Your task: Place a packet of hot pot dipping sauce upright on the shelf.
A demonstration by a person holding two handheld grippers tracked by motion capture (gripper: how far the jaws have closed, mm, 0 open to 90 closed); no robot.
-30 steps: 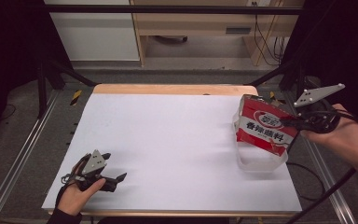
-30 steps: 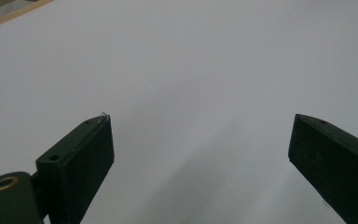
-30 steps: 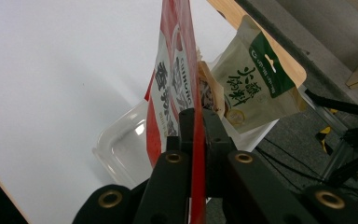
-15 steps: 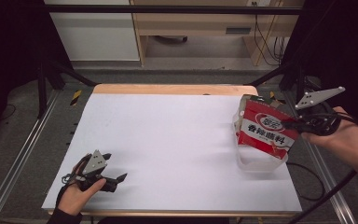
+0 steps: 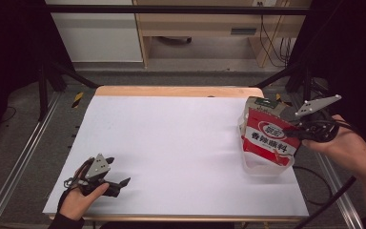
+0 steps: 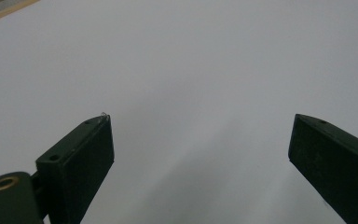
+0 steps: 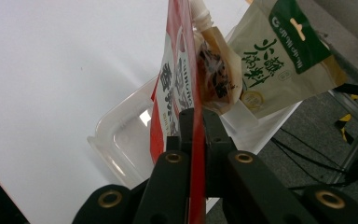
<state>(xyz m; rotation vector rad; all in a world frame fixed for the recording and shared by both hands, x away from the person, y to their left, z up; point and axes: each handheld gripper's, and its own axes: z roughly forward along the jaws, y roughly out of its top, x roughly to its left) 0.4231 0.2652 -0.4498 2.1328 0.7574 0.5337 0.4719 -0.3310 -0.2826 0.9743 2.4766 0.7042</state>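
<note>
While the red pouch hangs over the clear tub at the right edge of the frame, these points hold:

Red pouch (image 5: 268, 138): a flat seasoning sachet held upright, its lower edge inside or just above the tub; in the right gripper view (image 7: 182, 88) it runs edge-on up the middle.

Right tool (image 5: 299, 132): its jaws are pressed together on the pouch's side edge, the film pinched between the pads.

Left tool (image 5: 119, 182): jaws spread apart with nothing between them, resting on the tabletop at lower left, well apart from the work.

Clear tub (image 5: 262, 164): a shallow see-through container near the tabletop's right edge; a beige pouch (image 7: 279, 60) and a spouted sachet (image 7: 214, 74) already lean inside it.

Handling: the pouch looks light, soft and floppy, its glossy film likely slippery; the sealed flat edge seems the firmest place to grip, rather than the bulging middle.

Edges: the tub sits close to the tabletop's right rim, with a metal rail and cables just beyond, so little room on that side.

Open room: the white tabletop (image 5: 171, 143) lies bare from the centre leftward.
</note>
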